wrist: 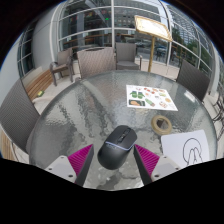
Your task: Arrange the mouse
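The gripper point(115, 163) looks forward and slightly down over a round glass table point(80, 105), its 2 fingers rising from below with their magenta pads point(82, 160) facing inward. The fingers stand wide apart. Between them, near their tips, lies a dark grey mouse point(116, 148), resting on the glass with its narrower end pointing away from the gripper. A gap shows between the mouse and the left pad and again between the mouse and the right pad point(148, 159), so neither pad presses on it; the mouse sits on the table by its own weight. No hand or sleeve of the person holding the tool is visible, so the hand's pose can only be read from the view: level, low over the near edge of the table, aimed across it.

Beyond the right finger lies a white sheet with a black drawn outline point(188, 148), partly over the table's edge. Just ahead of it, near the mouse but apart from it, is a small ring of tan tape point(160, 123). Farther across the table lies a white card printed with coloured pictures point(150, 97). Past the table stand chairs point(127, 55), a tall lamp with a flat shade point(151, 28) and large windows point(90, 20)
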### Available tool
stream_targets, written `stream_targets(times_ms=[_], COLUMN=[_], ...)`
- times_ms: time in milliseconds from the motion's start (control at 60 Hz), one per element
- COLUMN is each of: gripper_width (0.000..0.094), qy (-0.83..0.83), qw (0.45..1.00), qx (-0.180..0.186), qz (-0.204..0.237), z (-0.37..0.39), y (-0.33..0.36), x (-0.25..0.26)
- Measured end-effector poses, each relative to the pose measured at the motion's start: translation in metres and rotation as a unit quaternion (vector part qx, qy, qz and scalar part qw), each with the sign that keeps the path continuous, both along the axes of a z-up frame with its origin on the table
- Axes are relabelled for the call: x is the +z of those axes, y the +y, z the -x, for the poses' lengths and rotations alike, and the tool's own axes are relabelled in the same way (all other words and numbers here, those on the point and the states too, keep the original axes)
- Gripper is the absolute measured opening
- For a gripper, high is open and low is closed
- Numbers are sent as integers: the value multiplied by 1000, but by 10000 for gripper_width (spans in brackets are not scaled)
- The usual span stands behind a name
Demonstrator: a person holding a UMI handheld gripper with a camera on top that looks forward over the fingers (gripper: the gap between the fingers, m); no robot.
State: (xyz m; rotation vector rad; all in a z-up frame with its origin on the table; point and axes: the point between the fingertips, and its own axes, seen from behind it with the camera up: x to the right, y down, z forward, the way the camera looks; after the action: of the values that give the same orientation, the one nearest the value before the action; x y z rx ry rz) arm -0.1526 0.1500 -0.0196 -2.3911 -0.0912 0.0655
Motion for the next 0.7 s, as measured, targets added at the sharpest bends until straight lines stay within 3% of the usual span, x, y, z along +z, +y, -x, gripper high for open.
stream_targets(times_ms=[183,283,350,550,650,700], gripper_width=[793,657,501,315,314,312], qy=[5,0,0,16,23,15], qw=[1000,1000,1000,1000,999,1000], qx=[23,19,7,0,8,26], qz=[-2,-1,-2,3,21,6], z=[21,23,20,18,19,16], y=[36,45,50,49,47,49], x=[2,1,0,2,8,33])
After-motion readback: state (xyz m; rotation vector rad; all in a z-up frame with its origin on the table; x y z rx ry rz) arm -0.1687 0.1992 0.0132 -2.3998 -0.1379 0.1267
